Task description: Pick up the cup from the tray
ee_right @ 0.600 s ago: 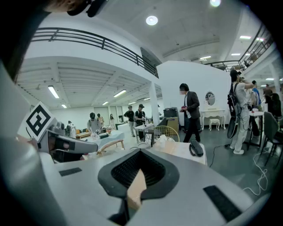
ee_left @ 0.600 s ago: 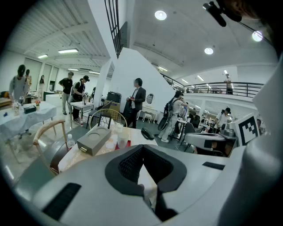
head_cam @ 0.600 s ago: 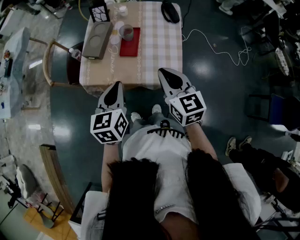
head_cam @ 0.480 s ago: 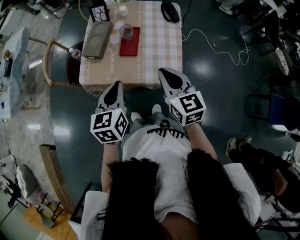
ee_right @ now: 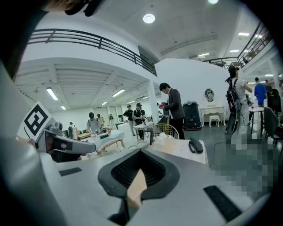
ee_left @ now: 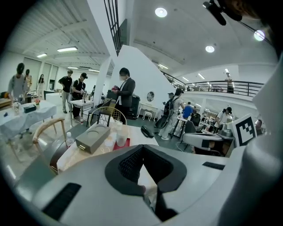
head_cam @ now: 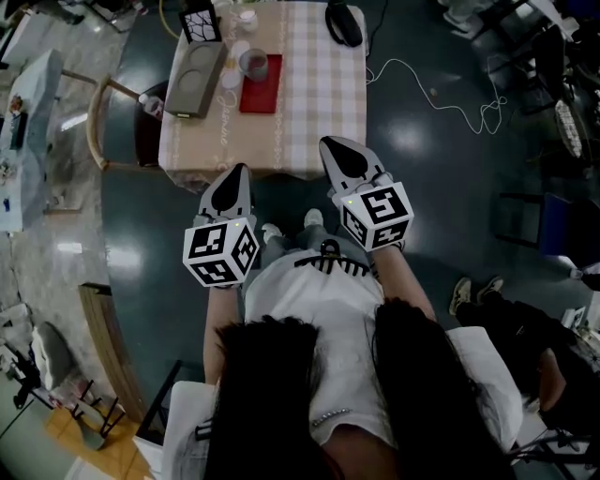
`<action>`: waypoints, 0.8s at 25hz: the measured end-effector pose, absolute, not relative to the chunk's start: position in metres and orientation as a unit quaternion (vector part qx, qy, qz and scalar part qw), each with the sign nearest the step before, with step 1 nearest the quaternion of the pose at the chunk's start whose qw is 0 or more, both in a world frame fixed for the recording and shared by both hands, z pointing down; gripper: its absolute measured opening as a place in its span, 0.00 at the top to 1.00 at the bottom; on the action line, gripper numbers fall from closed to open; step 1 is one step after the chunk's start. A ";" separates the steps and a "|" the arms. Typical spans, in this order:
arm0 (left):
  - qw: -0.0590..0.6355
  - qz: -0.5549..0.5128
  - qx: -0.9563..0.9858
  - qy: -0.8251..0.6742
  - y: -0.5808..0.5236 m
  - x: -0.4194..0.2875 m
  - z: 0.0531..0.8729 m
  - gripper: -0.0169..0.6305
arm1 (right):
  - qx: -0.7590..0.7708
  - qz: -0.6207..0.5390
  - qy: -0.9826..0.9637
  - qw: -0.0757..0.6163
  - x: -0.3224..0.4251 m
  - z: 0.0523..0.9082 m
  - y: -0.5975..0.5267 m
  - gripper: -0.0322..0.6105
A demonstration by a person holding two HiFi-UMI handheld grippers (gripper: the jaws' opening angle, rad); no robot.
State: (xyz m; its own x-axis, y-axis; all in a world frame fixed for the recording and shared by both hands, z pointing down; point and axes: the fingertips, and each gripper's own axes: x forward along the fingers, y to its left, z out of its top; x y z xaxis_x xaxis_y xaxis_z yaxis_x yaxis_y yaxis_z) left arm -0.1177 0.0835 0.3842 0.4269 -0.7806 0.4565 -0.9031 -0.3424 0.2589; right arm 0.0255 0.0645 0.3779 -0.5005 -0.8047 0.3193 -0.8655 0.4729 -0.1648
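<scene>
We hold the white left gripper (head_cam: 231,180) and the white right gripper (head_cam: 339,157) side by side at the near edge of the table with the beige checked cloth (head_cam: 314,94), each with its jaws pressed together on nothing. The small clear cup (head_cam: 252,64) stands on the flat red rectangular tray (head_cam: 266,96) toward the table's far left. It is well apart from both grippers and just beside a grey rectangular box (head_cam: 194,80).

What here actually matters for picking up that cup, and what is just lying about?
For the job:
cup
red tray under it
left gripper and right gripper, both shut and empty, short of the table

Lying about:
grey box
black object
marker card
chair
white cable
</scene>
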 end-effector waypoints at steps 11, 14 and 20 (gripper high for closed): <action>0.266 0.140 0.766 -0.568 0.075 -0.135 0.410 0.96 | 0.429 0.098 -0.895 0.077 0.011 0.379 0.013 0.51; 0.283 0.140 0.754 -0.576 0.066 -0.148 0.419 0.96 | 0.424 0.086 -0.899 0.070 0.001 0.380 -0.009 0.44; 0.306 0.148 0.741 -0.579 0.027 -0.180 0.435 0.96 | 0.430 0.086 -0.894 0.094 -0.028 0.410 -0.061 0.40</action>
